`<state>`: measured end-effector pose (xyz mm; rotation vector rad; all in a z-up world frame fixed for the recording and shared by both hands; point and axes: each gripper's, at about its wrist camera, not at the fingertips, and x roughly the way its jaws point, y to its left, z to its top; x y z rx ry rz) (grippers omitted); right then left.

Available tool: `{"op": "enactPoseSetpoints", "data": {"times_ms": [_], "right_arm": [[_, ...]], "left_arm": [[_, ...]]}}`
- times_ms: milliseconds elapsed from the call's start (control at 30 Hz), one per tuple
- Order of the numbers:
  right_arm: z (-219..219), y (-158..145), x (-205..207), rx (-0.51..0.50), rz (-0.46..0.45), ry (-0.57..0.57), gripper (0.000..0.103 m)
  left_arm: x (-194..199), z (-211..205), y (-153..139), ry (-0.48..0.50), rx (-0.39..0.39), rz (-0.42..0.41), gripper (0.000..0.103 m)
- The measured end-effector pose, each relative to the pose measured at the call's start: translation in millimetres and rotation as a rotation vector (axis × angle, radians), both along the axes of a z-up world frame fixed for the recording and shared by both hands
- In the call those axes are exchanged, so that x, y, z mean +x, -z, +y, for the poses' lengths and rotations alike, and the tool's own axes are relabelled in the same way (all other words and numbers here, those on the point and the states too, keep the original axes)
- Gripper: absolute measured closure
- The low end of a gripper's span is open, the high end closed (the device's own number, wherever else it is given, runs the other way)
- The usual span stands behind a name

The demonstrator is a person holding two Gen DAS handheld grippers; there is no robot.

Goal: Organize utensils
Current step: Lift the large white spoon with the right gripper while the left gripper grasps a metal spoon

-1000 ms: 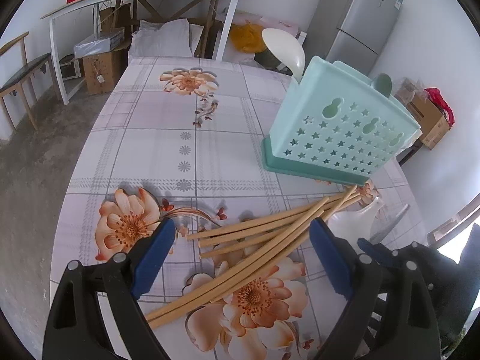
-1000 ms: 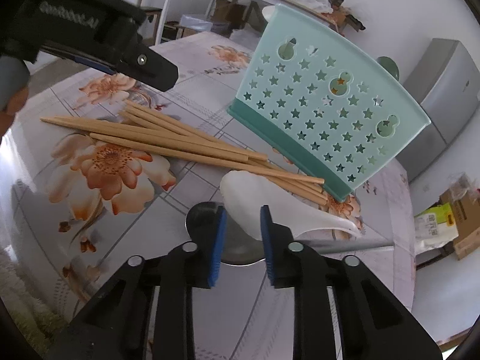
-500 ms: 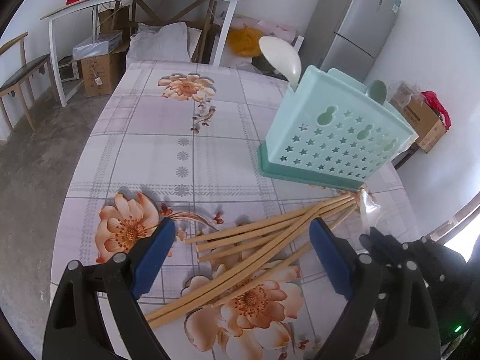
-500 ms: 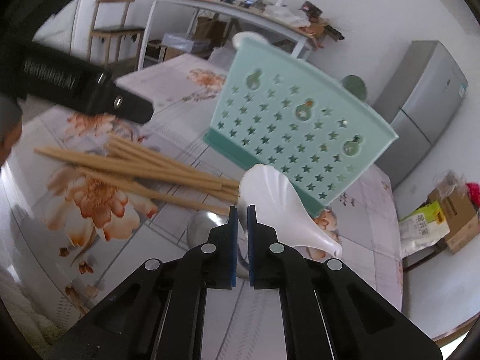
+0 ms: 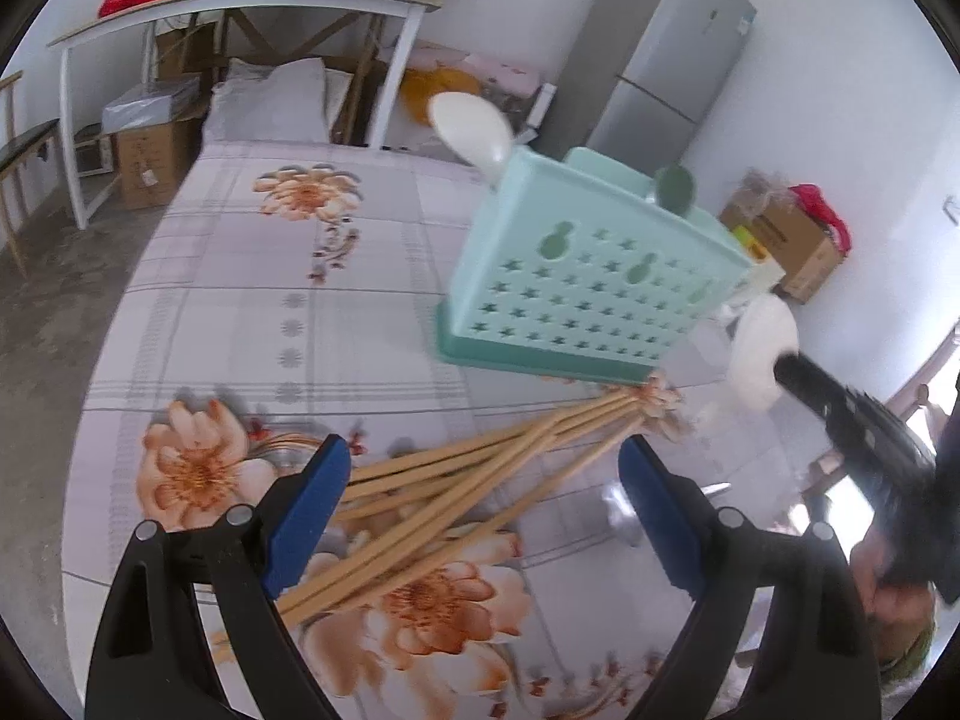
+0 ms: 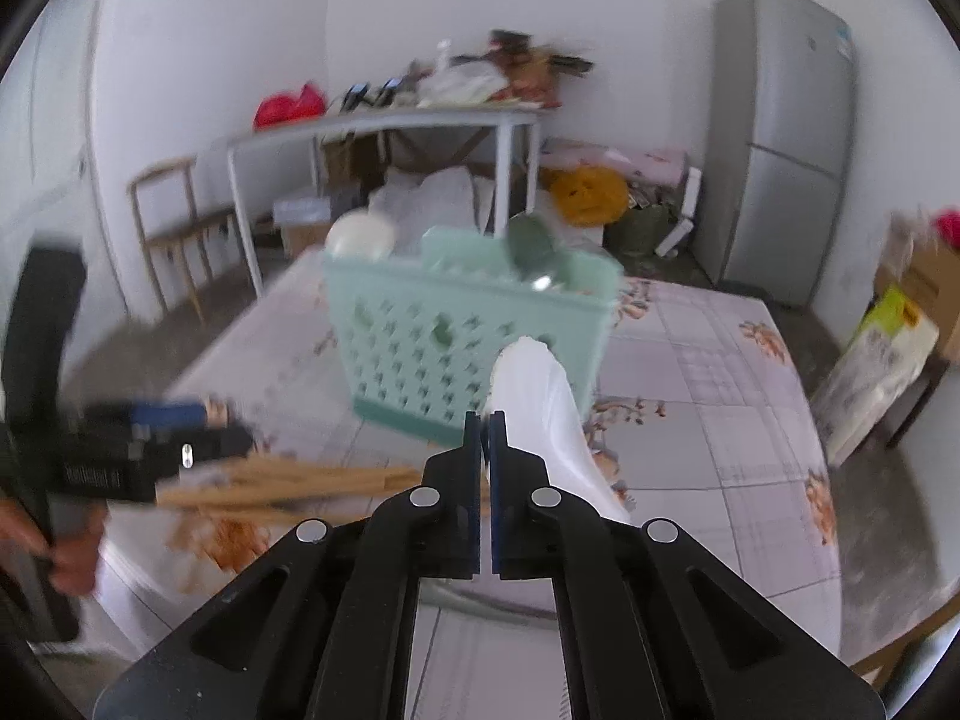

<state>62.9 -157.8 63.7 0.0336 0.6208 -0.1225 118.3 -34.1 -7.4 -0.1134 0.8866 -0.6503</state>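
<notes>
Right wrist view, right gripper point(image 6: 486, 420) fingers clamping white spoon point(image 6: 543, 414) (clear of caddy point(image 6: 432, 336)), left gripper point(image 5: 480, 516) fingers wide above chopsticks point(image 5: 480, 480).

The right gripper point(image 6: 485, 420) is seen pinched together, its blue pads almost meeting, with a white spoon point(image 6: 543, 414) clamped between them and raised off the table. The left gripper point(image 5: 480, 492) is held with its jaws spread wide, tilted downward, nothing gripped between its fingers point(image 5: 306, 510). A bare hand point(image 6: 72, 546) is wrapped around the left gripper's handle.
</notes>
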Motion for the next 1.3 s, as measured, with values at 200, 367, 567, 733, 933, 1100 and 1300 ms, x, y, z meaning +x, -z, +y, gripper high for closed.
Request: {"op": "enactPoseSetpoints", "data": {"times_ms": [200,367,567,733,933,1100,1300], "right_arm": [[-32,-9,-8,0.144,-0.038,0.047,0.103],[-35,-9,-12,0.175,-0.046,0.053,0.103],[-40,-10,-15,0.183,-0.049,0.052,0.103],[-41,-10,-15,0.185,-0.050,0.051,0.103],[-42,-11,-15,0.185,-0.052,0.052,0.103],[-42,-12,-16,0.188,-0.055,0.055,0.103],[-43,-14,-17,0.193,-0.062,0.059,0.103]], "left_arm": [[-8,-17,2,0.096,-0.074,0.051,0.014],[-12,-38,14,0.167,-0.077,0.104,0.022],[-11,-54,30,0.206,-0.091,0.195,0.040],[-6,-65,44,0.203,-0.077,0.268,0.054],[4,-73,60,0.160,-0.052,0.333,0.068],[8,-76,70,0.123,-0.029,0.358,0.081],[9,-71,70,0.105,-0.030,0.351,0.095]]}}
